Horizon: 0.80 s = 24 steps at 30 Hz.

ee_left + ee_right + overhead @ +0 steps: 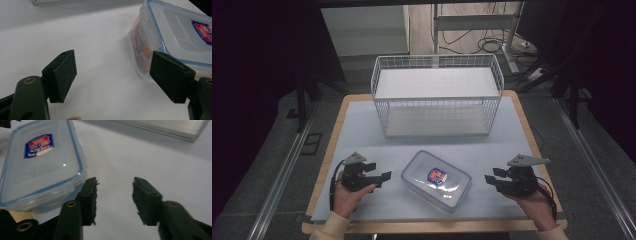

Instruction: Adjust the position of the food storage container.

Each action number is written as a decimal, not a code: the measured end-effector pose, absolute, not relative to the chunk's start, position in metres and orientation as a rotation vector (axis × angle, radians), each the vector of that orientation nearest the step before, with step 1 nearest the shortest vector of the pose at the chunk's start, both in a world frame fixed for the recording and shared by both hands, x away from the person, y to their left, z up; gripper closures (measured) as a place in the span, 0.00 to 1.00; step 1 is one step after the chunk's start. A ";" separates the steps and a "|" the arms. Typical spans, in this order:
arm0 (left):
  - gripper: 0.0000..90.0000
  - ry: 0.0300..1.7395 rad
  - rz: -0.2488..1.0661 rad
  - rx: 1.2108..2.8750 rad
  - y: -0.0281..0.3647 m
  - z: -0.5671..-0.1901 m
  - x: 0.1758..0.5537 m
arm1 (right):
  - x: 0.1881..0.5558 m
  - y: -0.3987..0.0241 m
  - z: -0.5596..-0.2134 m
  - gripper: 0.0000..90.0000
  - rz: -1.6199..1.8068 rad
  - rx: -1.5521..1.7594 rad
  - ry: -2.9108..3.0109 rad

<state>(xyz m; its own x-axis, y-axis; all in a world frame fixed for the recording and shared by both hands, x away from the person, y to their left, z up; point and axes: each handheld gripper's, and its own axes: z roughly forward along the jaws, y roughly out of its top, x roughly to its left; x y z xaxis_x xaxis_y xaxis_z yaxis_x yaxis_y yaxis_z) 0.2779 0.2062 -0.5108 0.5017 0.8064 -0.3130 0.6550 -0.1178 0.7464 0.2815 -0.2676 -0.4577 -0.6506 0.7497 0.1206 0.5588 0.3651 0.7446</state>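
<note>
Between both claws on worktop [362,125]: lidded food container [436,180], long axis diagonal. Left claw [383,176] nearer, open, empty. Right claw [488,179] part-open, empty.

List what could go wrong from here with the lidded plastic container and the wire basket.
1. The lidded plastic container lies at a slant between the left gripper and the right gripper, so a squeeze from both sides may turn it rather than lift it.
2. Its smooth clear walls could slip off the pads.
3. The wire basket has a raised rim; a low carry could catch on it.
</note>
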 end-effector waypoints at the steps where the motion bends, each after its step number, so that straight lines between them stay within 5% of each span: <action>1: 0.24 1.219 0.211 1.839 0.206 -0.511 0.278 | 0.280 -0.266 -0.456 0.72 1.166 1.159 2.394; 10: 0.24 1.222 0.212 1.842 0.206 -0.510 0.277 | 0.274 -0.241 -0.452 0.98 1.225 1.049 2.473; 24: 0.24 1.217 0.205 1.860 0.204 -0.512 0.278 | 0.249 -0.177 -0.447 1.00 1.275 0.804 2.635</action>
<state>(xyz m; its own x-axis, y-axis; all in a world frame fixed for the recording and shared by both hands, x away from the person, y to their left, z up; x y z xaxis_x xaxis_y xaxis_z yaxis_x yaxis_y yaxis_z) 0.2780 0.2043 -0.5123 0.5063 0.8059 -0.3069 0.6609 -0.1339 0.7385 0.2491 -0.1766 -0.4473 -0.8546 0.5028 0.1301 0.4141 0.5085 0.7549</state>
